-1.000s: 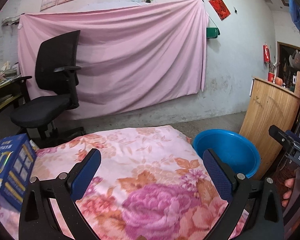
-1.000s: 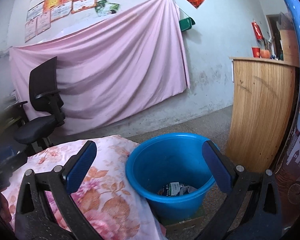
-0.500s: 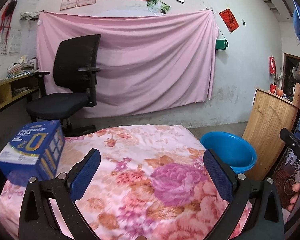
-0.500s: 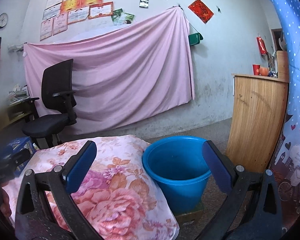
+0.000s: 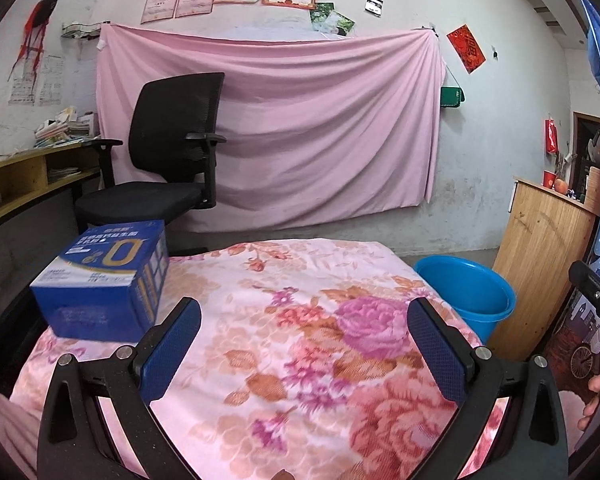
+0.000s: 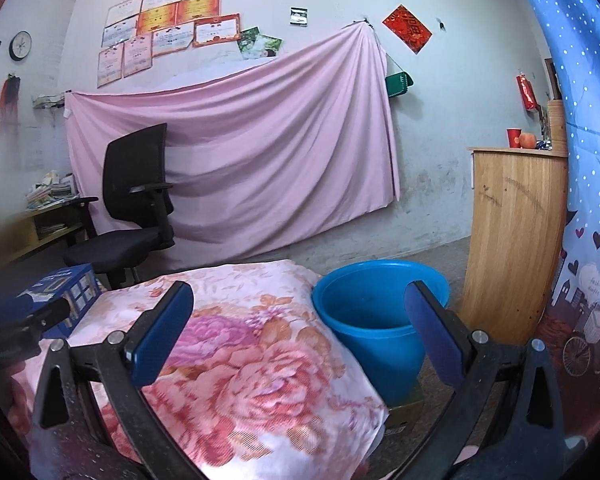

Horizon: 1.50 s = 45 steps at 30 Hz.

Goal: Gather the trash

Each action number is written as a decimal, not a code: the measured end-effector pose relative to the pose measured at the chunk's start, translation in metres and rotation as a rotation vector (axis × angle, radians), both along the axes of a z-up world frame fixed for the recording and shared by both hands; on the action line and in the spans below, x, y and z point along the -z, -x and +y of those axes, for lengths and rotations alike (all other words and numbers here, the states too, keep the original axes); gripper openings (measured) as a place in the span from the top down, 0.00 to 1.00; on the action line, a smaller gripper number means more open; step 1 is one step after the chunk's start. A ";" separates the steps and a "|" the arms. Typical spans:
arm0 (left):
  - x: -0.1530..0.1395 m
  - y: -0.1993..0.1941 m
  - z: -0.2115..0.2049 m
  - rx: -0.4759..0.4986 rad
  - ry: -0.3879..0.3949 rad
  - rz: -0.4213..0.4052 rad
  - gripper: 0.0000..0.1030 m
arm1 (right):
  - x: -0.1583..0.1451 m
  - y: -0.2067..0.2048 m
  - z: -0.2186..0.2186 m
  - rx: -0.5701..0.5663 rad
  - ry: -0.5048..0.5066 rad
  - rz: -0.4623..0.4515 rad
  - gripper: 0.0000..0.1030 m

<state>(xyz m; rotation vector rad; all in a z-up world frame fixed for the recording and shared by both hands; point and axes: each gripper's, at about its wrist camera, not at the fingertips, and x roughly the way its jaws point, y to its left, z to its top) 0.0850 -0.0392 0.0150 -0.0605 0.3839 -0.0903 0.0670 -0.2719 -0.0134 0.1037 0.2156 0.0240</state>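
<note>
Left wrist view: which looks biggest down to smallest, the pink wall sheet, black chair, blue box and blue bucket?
1. Pink wall sheet, by far.
2. Black chair.
3. Blue box.
4. Blue bucket.
The box sits nearer the camera, so it and the bucket may truly be closer in size.

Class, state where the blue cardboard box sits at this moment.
In the left wrist view, the blue cardboard box rests on the far left corner of the floral cloth, in front of the black office chair.

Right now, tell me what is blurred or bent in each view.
Left wrist view: sharp on the blue box; fisheye bows the wooden counter. Right wrist view: the floral cloth is smeared near the lens and the left edge hazy; the blue bucket is clear.
</note>
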 end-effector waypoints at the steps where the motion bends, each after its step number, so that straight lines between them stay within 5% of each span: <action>1: 0.002 0.005 0.001 -0.002 -0.002 -0.003 0.02 | 0.002 0.003 0.002 -0.004 -0.001 -0.004 0.00; 20: 0.017 0.058 0.027 -0.072 0.001 -0.010 0.02 | 0.019 0.051 0.038 -0.078 0.022 -0.066 0.00; 25: 0.018 0.074 0.035 -0.085 -0.001 -0.081 0.02 | 0.020 0.052 0.045 -0.090 0.033 -0.071 0.00; 45: 0.028 0.084 0.060 -0.121 0.008 -0.115 0.02 | 0.027 0.043 0.066 -0.110 0.076 -0.062 0.00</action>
